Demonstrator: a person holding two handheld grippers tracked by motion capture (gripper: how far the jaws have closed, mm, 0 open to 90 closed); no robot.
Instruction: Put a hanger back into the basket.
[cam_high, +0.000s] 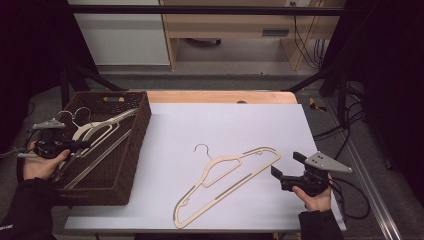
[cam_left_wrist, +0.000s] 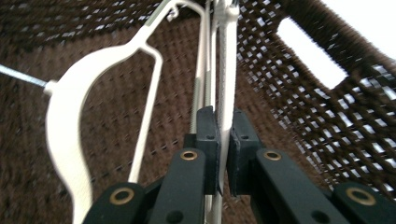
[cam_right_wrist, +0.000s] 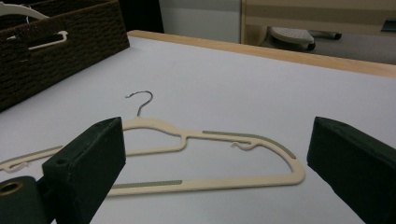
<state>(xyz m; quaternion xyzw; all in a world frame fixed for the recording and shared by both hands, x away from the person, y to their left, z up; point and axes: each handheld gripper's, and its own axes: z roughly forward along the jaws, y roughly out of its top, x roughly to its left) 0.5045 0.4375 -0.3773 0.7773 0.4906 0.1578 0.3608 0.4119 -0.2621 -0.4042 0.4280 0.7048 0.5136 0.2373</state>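
We see a rough, dark brown woven basket (cam_high: 131, 150), smooth matt cream plastic hangers (cam_high: 227, 182) with thin metal hooks, a matt white paper-like sheet (cam_high: 225, 125), and a pale wood table edge (cam_high: 220, 96).

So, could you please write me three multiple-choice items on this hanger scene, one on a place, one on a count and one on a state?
1. Where does the brown woven basket stand?
A. at the table's left side
B. at the table's right side
C. on the floor

2. How many hangers lie on the white table top outside the basket?
A. none
B. one
C. three

3. How do the right gripper's jaws stand?
A. shut on a hanger
B. shut on nothing
C. open, with nothing between them

Answers:
1 A: the high view shows the basket at the left, by the left gripper.
2 B: a single beige hanger lies flat there.
3 C: the right gripper view shows its jaws wide apart, short of the beige hanger.
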